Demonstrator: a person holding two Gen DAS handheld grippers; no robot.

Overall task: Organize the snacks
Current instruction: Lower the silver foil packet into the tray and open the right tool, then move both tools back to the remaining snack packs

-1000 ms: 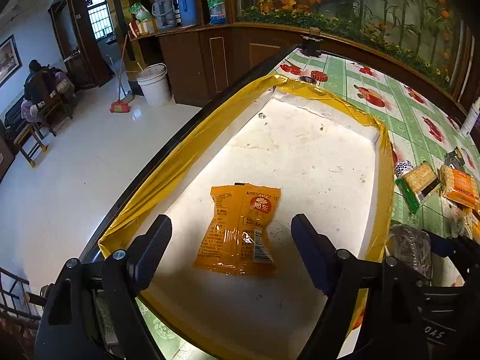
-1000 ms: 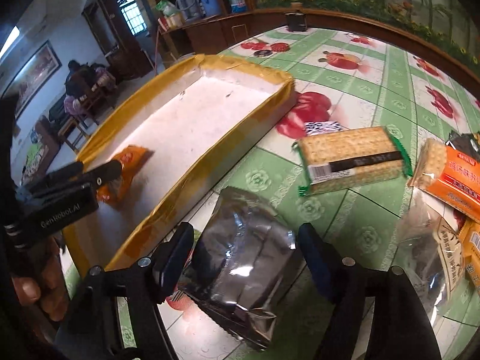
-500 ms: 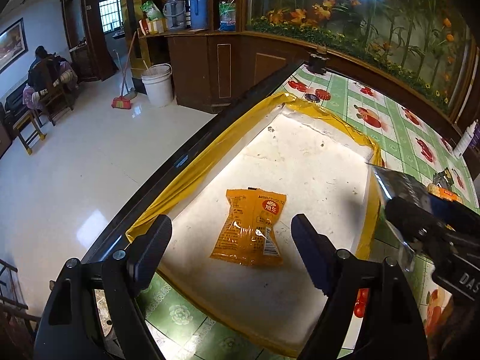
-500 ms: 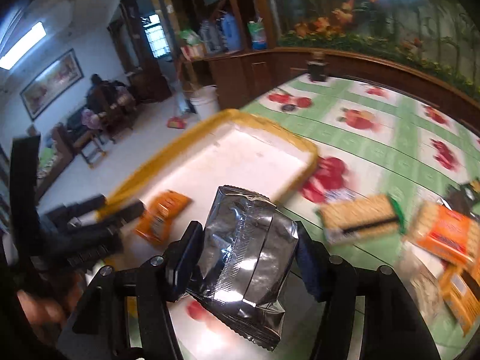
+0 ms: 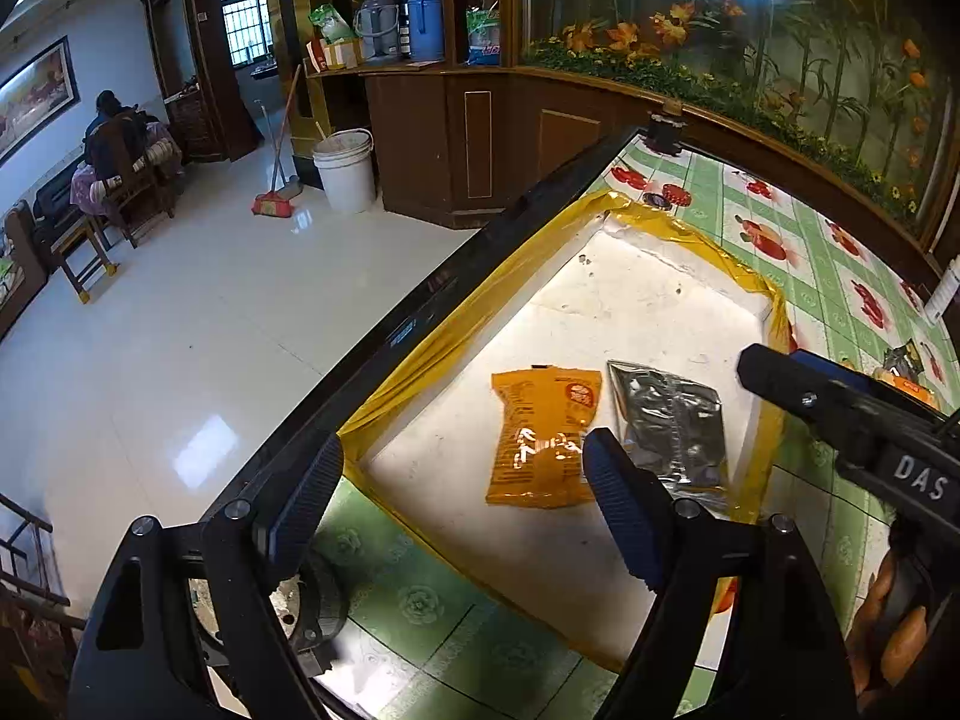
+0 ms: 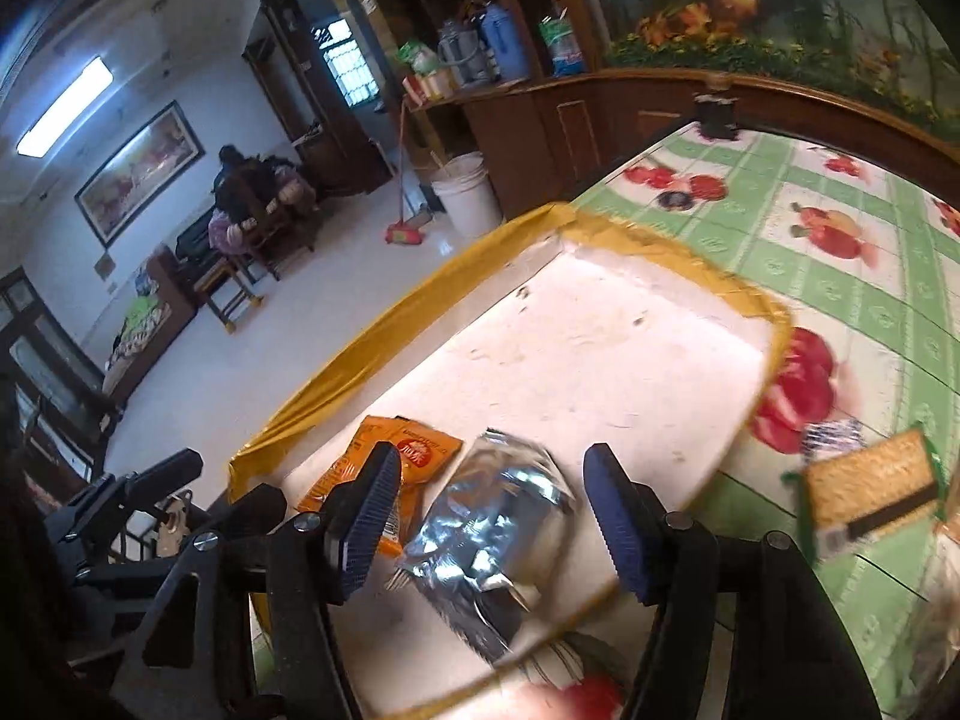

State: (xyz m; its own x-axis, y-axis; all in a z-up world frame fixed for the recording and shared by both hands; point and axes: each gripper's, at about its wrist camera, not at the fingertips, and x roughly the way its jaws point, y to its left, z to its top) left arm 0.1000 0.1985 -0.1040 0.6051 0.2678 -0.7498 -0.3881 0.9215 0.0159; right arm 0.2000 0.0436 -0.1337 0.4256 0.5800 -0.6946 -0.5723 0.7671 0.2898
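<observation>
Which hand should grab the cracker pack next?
Right. The right gripper is open over the tray's near corner, and the cracker pack lies on its side of the table; the left gripper is farther away.

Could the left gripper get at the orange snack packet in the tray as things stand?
Probably yes. The left gripper is open and empty, and the orange snack packet lies flat in the yellow-rimmed tray right ahead of it, nothing on top. The silver packet lies close beside it.

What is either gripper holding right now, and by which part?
Nothing. The silver packet lies in the tray beside the orange packet; the right gripper, jaws just reopening, and left gripper are open.
</observation>
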